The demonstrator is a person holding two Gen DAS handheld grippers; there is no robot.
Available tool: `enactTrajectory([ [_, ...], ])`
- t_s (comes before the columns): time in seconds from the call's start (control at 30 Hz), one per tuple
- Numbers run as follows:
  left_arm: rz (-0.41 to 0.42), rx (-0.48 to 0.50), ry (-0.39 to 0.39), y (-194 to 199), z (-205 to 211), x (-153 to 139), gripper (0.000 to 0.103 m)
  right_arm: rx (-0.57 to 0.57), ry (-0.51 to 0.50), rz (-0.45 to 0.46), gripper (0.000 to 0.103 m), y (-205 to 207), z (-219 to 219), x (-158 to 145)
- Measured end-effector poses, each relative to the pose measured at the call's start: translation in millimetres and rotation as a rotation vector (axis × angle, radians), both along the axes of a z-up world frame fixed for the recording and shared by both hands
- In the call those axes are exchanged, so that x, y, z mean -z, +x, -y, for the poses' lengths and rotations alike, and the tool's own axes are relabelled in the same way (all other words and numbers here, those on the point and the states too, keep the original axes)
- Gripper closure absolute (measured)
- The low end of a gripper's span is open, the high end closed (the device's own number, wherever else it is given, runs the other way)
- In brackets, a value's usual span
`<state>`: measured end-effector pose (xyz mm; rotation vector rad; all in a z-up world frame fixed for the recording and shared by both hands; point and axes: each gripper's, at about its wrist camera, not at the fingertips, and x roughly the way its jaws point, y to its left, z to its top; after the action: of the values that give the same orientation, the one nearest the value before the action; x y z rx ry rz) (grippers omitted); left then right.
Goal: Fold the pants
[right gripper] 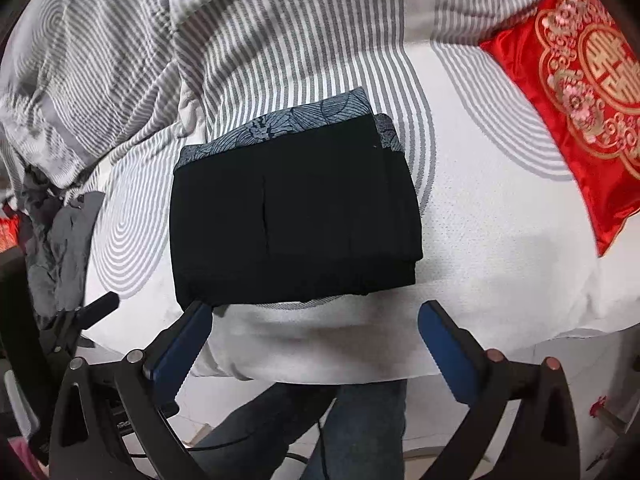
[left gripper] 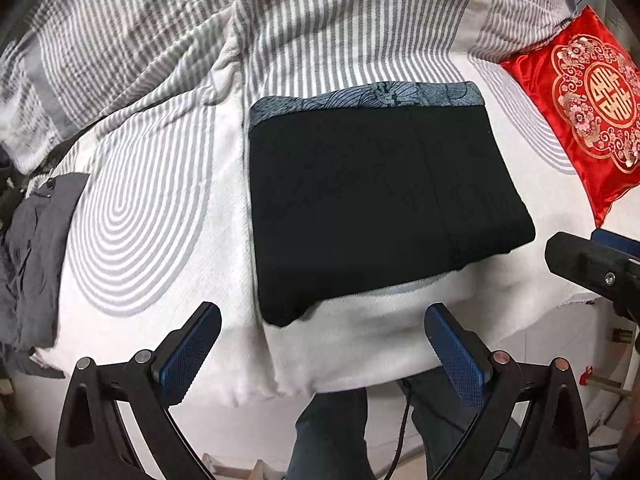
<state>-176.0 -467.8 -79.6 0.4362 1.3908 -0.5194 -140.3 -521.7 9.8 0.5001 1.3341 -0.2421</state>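
Black pants (left gripper: 372, 200) lie folded into a compact rectangle on the bed, their blue-grey patterned waistband along the far edge. The right wrist view shows the same folded pants (right gripper: 296, 212) as stacked layers. My left gripper (left gripper: 322, 346) hangs above the bed's near edge, open, with nothing between its blue pads. My right gripper (right gripper: 316, 342) is also open and wide, held above the near edge of the pants without touching them. One finger of the right gripper (left gripper: 592, 268) shows at the right of the left wrist view.
The bed (left gripper: 160, 208) has a white cover with grey stripes and rings. A red embroidered cushion (left gripper: 588, 120) lies at the right, crumpled grey clothing (left gripper: 36, 248) at the left. A rumpled striped quilt (left gripper: 280, 20) fills the far side. A person's legs in jeans (right gripper: 320, 432) stand below.
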Motion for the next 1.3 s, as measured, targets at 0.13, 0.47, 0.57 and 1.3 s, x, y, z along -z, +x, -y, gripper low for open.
enactTrajectory([
  [0.13, -0.006, 0.006, 0.022, -7, -5, -6, 0.001, -0.012, -0.023, -0.012, 0.0, 0, -7, -6],
  [0.47, 0.014, 0.004, 0.008, -7, -15, -22, 0.001, -0.009, -0.046, -0.018, 0.0, -1, -14, -21],
  [0.57, 0.013, 0.0, 0.004, -7, -16, -23, 0.001, -0.016, -0.055, -0.018, 0.0, 1, -16, -24],
  [1.3, 0.026, 0.017, -0.024, -4, -17, -29, 0.001, -0.006, -0.081, -0.028, 0.0, 1, -26, -28],
])
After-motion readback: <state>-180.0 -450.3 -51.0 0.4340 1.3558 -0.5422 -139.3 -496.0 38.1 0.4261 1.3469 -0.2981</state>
